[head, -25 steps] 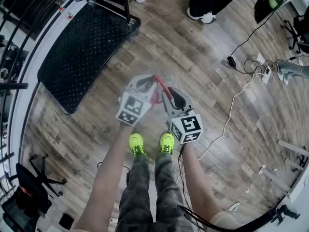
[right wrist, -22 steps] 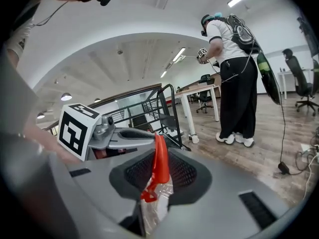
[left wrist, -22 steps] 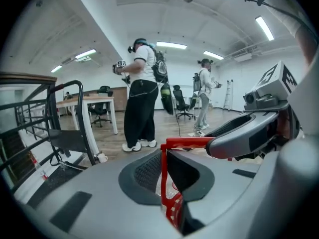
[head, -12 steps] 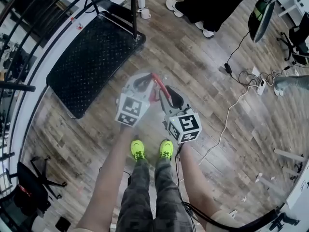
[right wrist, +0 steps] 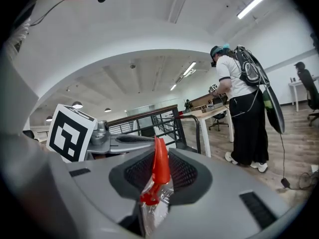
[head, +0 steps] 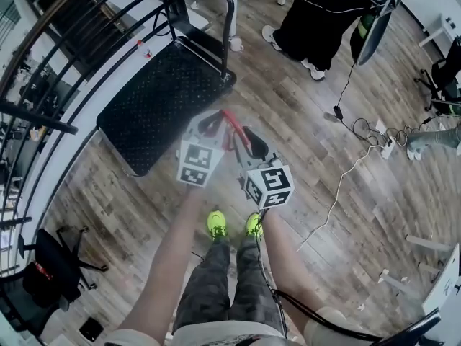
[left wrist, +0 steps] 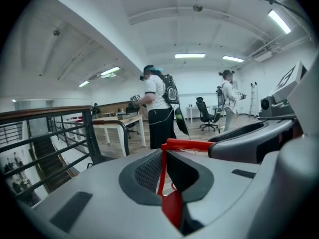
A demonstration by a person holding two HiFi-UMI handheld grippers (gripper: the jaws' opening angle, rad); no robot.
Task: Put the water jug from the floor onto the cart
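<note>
Open wood floor (head: 338,107) surrounds the black cart (head: 162,99), its near edge clear for loading. The water jug (head: 232,121), clear body hardly visible, apparently hangs short of it. To share the weight, the left gripper (head: 216,126) has just tightened its jaws on the red handle (left wrist: 189,145), and the right gripper (head: 252,139) clamps it too.

Left arm (head: 167,258) and right arm (head: 287,258) reach forward, side by side. Left gripper (head: 214,125), jaws just closing, pinches a red handle (head: 236,127); right gripper (head: 252,141) clamps it too
</note>
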